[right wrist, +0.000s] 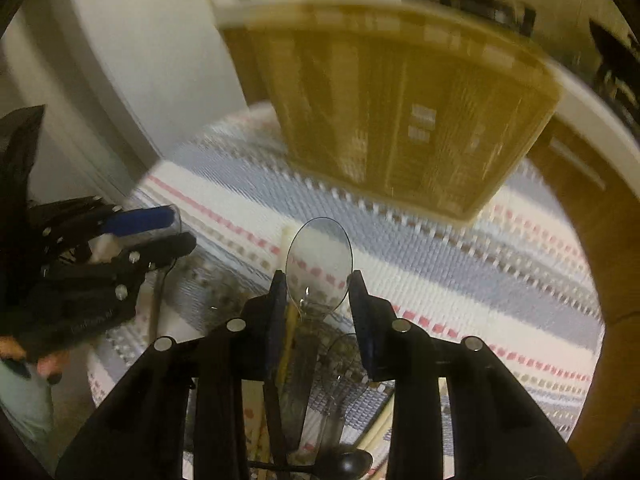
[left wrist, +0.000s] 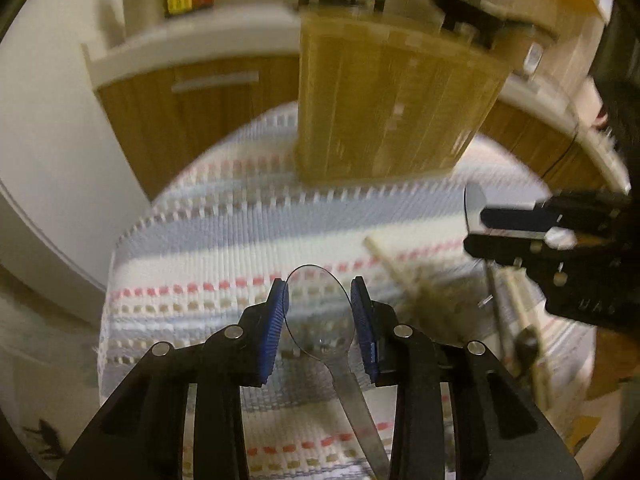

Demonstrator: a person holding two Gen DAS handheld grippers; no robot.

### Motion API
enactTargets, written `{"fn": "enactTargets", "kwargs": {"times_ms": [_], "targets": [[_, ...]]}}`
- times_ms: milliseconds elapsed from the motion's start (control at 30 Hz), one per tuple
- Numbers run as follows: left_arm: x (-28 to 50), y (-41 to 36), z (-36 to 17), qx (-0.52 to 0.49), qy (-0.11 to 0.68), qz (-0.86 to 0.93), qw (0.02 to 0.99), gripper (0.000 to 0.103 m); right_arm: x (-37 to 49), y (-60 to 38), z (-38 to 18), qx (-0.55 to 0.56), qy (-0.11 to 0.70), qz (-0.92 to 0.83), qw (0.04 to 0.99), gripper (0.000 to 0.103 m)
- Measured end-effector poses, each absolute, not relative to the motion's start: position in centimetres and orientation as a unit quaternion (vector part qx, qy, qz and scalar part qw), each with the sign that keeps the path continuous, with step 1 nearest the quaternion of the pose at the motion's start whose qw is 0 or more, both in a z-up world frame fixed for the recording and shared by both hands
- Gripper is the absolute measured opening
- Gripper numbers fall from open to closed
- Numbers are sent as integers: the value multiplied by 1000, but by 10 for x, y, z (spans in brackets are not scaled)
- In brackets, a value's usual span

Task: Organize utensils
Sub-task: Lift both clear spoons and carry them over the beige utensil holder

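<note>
My left gripper [left wrist: 319, 300] is shut on a metal spoon [left wrist: 320, 312], bowl pointing forward between the blue pads, above the striped cloth. My right gripper [right wrist: 318, 300] is shut on another metal spoon [right wrist: 319, 256]. A wooden utensil tray [left wrist: 392, 108] with long compartments stands ahead on the cloth; it also shows in the right wrist view [right wrist: 408, 108]. Loose utensils, chopsticks [left wrist: 394, 268] and a dark spoon [right wrist: 348, 462], lie in a pile below the right gripper. The right gripper appears at the right of the left wrist view [left wrist: 476, 232]; the left gripper appears at the left of the right wrist view [right wrist: 176, 232].
A striped woven cloth [left wrist: 224, 232] covers a round table. Wooden cabinets [left wrist: 192, 112] with a white counter stand behind. A white wall [left wrist: 52, 128] is at the left.
</note>
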State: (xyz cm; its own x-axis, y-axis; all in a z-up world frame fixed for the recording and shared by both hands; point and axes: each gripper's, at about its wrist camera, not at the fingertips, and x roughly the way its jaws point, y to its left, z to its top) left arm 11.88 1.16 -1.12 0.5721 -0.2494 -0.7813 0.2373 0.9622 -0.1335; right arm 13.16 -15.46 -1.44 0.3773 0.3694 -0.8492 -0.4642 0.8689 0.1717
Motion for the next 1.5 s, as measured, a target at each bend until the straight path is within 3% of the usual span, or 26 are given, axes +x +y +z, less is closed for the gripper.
{"fn": "enactTargets", "kwargs": {"times_ms": [367,633,767,933,1133,1500], "targets": [[117,25,108,-63,270,-162,947,31,116,-195,92,23,325,294,898,29],[157,7,177,-43,157,-116,980,31,162,-232,163,61,213,219,950,29],[188,-11,176,-27,125,-90,988,31,188,-243,161,53,181,160,969,29],[218,-22,147,2,111,-52,992,31,224,-244,121,39,202,134,969,29],[227,-19,116,6,114,-49,992,31,234,-236,79,17,223,128,966,29],[229,-17,99,18,130,-74,989,32,230,-221,56,3,253,137,958,30]]}}
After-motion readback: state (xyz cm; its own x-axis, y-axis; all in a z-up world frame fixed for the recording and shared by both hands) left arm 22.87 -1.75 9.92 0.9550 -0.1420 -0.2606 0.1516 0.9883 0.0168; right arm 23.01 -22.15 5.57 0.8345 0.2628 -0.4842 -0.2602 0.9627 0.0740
